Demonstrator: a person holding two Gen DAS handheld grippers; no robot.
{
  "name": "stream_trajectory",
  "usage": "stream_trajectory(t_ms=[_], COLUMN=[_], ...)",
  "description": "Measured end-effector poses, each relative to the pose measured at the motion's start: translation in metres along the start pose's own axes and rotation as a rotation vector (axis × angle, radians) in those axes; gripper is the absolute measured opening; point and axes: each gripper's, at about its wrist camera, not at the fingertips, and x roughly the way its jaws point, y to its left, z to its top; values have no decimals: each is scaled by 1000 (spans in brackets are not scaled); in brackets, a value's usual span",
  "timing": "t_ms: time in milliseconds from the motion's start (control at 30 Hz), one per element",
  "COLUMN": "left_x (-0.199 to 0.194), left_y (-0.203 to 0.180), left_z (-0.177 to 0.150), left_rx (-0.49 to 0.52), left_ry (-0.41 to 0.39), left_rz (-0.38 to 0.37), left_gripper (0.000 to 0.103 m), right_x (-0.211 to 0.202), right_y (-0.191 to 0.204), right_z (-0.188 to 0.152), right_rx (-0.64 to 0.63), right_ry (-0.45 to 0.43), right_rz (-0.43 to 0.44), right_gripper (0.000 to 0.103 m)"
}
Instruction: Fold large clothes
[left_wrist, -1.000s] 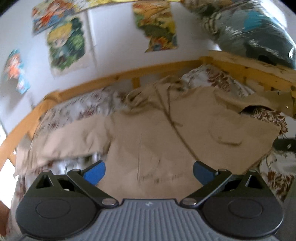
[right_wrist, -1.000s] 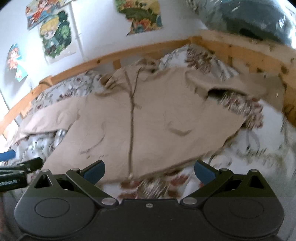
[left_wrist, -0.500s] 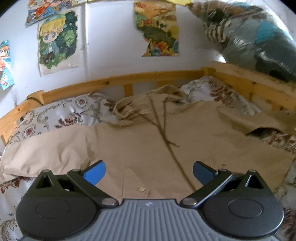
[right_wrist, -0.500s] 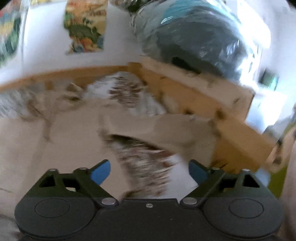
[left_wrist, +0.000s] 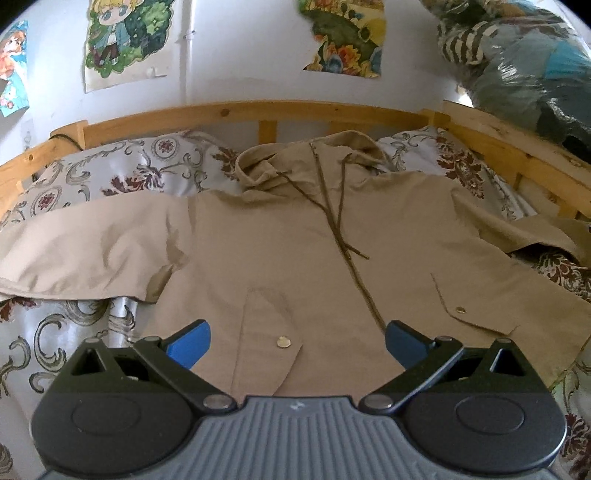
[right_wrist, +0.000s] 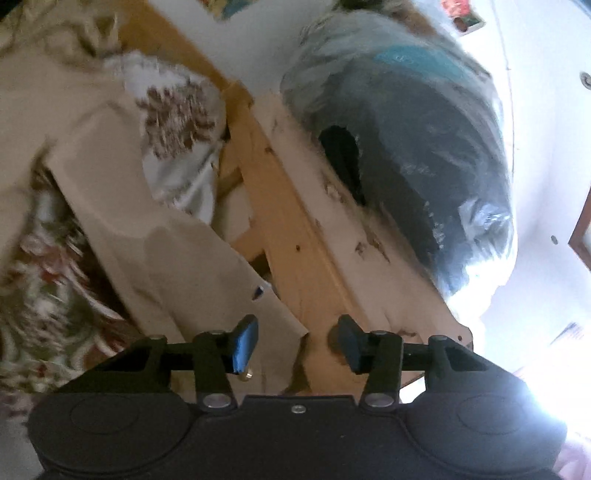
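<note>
A large beige hooded jacket (left_wrist: 295, 240) lies front-up on the bed with both sleeves spread out. My left gripper (left_wrist: 297, 343) hovers open over its lower front, just above a snap pocket flap (left_wrist: 273, 332), with nothing between the blue pads. In the right wrist view, which is rolled over and blurred, the jacket's right sleeve (right_wrist: 184, 251) runs along the wooden bed rail (right_wrist: 295, 258). My right gripper (right_wrist: 297, 343) is closing with the sleeve's cuff end (right_wrist: 275, 332) between its fingers. The pads still stand apart from the cloth.
The floral bedsheet (left_wrist: 110, 173) covers the mattress inside a wooden frame (left_wrist: 258, 110). A big clear plastic bag of dark clothes (right_wrist: 406, 147) rests on the rail right of the sleeve. Cartoon posters (left_wrist: 125, 37) hang on the white wall behind.
The right gripper has swung right from the jacket's hem to the sleeve cuff by the rail, rolling over, and its jaws have narrowed. The left gripper has sunk closer over the jacket front.
</note>
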Motion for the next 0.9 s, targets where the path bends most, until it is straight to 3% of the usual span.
stream_trajectory(t_ms=[133, 233, 267, 367, 467, 667, 800, 900], left_x=[-6, -9, -9, -12, -15, -20, -27, -31], left_y=[-6, -8, -9, -8, -5, 9, 17, 21], left_z=[2, 4, 5, 8, 12, 16, 19, 20], left_rx=[26, 33, 32, 26, 16, -43, -64, -80], left_ry=[-23, -34, -36, -40, -40, -28, -43, -53], left_rz=[0, -1, 0, 18, 44, 21, -4, -35], left_gripper=[102, 102, 102, 102, 102, 102, 102, 102], right_x=[18, 26, 26, 23, 7, -58, -120, -169], right_y=[10, 15, 17, 18, 2, -50, -75, -71], right_z=[-2, -4, -5, -4, 12, 99, 175, 228], right_rx=[-99, -156, -170, -153, -72, 113, 257, 307], right_ry=[46, 68, 72, 68, 35, -122, -257, -369], right_rz=[-41, -46, -50, -7, 35, 149, 328, 496], right_gripper=[41, 22, 11, 1, 0, 0, 0, 0])
